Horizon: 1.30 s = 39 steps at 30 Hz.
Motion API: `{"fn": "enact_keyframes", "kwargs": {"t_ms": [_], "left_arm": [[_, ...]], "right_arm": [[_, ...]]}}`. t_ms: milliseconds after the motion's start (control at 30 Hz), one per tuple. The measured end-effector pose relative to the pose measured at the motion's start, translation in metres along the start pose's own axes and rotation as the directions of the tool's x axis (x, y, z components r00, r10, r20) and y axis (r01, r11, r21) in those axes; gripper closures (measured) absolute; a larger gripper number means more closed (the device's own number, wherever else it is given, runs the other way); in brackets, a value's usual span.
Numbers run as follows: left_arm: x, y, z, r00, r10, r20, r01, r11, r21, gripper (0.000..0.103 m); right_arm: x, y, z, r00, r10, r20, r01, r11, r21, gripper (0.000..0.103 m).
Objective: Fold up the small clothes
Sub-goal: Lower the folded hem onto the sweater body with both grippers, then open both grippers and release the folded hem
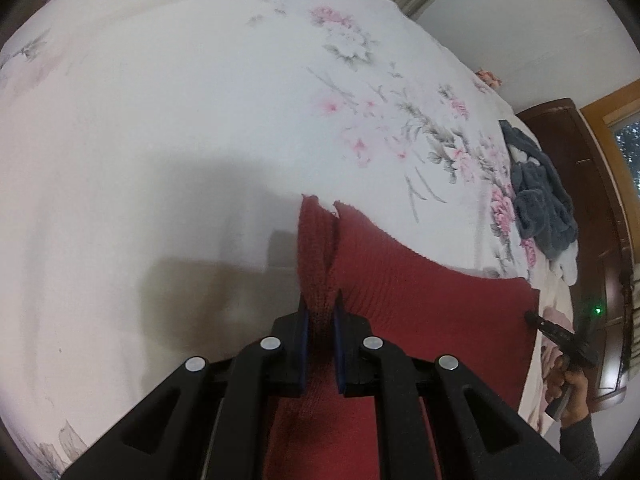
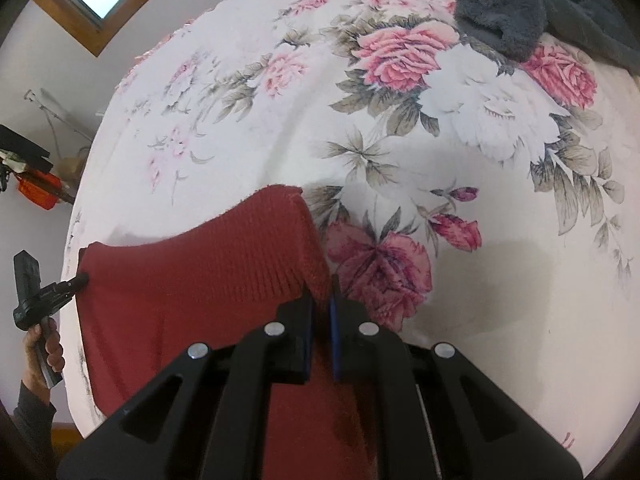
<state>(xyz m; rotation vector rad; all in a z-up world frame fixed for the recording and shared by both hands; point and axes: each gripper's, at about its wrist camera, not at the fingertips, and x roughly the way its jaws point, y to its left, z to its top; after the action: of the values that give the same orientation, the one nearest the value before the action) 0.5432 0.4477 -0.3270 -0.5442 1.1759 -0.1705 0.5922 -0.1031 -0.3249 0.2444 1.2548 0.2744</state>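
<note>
The knitted garment [image 1: 420, 300] is deep red with a fine ribbed texture. The bedsheet [image 2: 280, 128] is white, printed with pink and crimson roses, white blooms and grey-green leaves. A fluffy garment [image 2: 504, 12] is slate grey. Each gripper [image 1: 320, 312] is black with blue pads [image 1: 341, 352]. The window frame [image 2: 76, 20] is orange-brown wood.

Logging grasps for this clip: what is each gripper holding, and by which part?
Both hold the red knit garment. The left gripper pinches a bunched edge at one end; the right gripper pinches the opposite edge.
</note>
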Motion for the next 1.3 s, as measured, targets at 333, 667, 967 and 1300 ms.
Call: {"fn": "enact_keyframes", "kwargs": {"t_ms": [333,667,967,1300], "left_arm": [[0.047,0.030,0.002,0.995,0.059,-0.082,-0.063,0.997,-0.049,0.093],[-0.016,0.017,-0.006,0.987,0.078,0.139,-0.067,0.995,-0.078,0.064],[0.058,0.040,-0.016,0.992,0.034,-0.118,-0.047,0.993,-0.110,0.101],[0.034,0.006,-0.076,0.989,-0.082,-0.120,0.086,0.996,0.030,0.098]], "right_arm": [[0.045,-0.018,0.005,0.998,-0.050,-0.032,0.051,0.998,0.029,0.098],[0.012,-0.019,-0.004,0.994,-0.016,0.105,0.010,0.998,0.062,0.063],[0.061,-0.043,-0.027,0.995,0.075,-0.058,-0.065,0.985,0.161,0.103],[0.047,-0.004,-0.080,0.963,0.247,-0.107,-0.239,0.967,0.088,0.102]]}}
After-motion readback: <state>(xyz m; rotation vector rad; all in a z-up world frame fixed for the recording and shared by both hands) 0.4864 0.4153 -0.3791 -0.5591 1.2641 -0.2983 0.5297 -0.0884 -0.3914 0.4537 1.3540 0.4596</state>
